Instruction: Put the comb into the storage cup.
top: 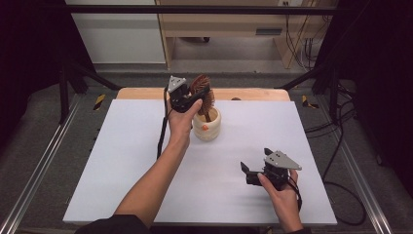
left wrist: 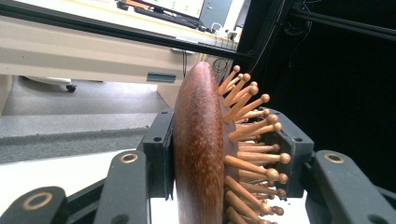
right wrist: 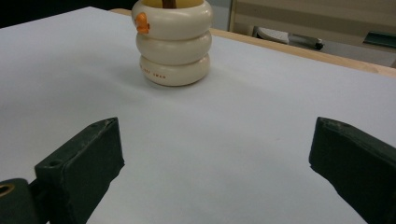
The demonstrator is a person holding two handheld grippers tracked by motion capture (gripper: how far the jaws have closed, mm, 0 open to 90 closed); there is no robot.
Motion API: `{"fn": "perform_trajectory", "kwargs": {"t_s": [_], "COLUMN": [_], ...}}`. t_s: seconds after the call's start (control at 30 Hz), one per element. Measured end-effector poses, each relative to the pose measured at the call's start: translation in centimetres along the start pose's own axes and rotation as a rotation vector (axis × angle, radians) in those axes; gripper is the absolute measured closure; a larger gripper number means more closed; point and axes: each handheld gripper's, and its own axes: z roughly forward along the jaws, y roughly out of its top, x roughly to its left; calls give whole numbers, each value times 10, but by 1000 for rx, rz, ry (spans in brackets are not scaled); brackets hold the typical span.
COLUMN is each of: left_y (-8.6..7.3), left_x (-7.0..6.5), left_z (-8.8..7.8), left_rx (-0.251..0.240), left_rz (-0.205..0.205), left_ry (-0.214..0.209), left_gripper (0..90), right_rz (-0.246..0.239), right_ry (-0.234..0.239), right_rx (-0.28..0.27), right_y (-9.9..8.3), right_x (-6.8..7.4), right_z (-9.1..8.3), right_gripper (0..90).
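carefully, with the left gripper (top: 197, 99) clamped on the brush (top: 203, 90) above the cup (top: 207, 126), lower it straight in while the right gripper (top: 249, 172) waits wide open, empty, near the cup.

The hairbrush (left wrist: 198, 154) is polished reddish wood, speckled and glossy, with smooth, round-tipped wooden pins. Beside it, the tongs' (left wrist: 224, 154) pads look like matt black plastic with brass-coloured rivets. Below the hairbrush, the ringed holder (right wrist: 172, 44) is glossy cream ceramic or plastic on the matt white bench (right wrist: 243, 140).

Small orange lettering on the bottom ring of the cream holder (right wrist: 172, 44), too small to read; nothing else legible.
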Motion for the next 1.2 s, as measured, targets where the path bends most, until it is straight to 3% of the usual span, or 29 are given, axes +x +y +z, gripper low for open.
{"fn": "perform_trajectory", "kwargs": {"t_s": [1.2], "left_y": [-8], "left_x": [2], "left_z": [3], "left_rx": [4], "left_rz": [-33], "left_ry": [-8], "left_gripper": [498], "right_rz": [9], "right_ry": [4], "right_rx": [11], "right_y": [-1], "right_x": [-2], "right_z": [1], "right_gripper": [35]}}
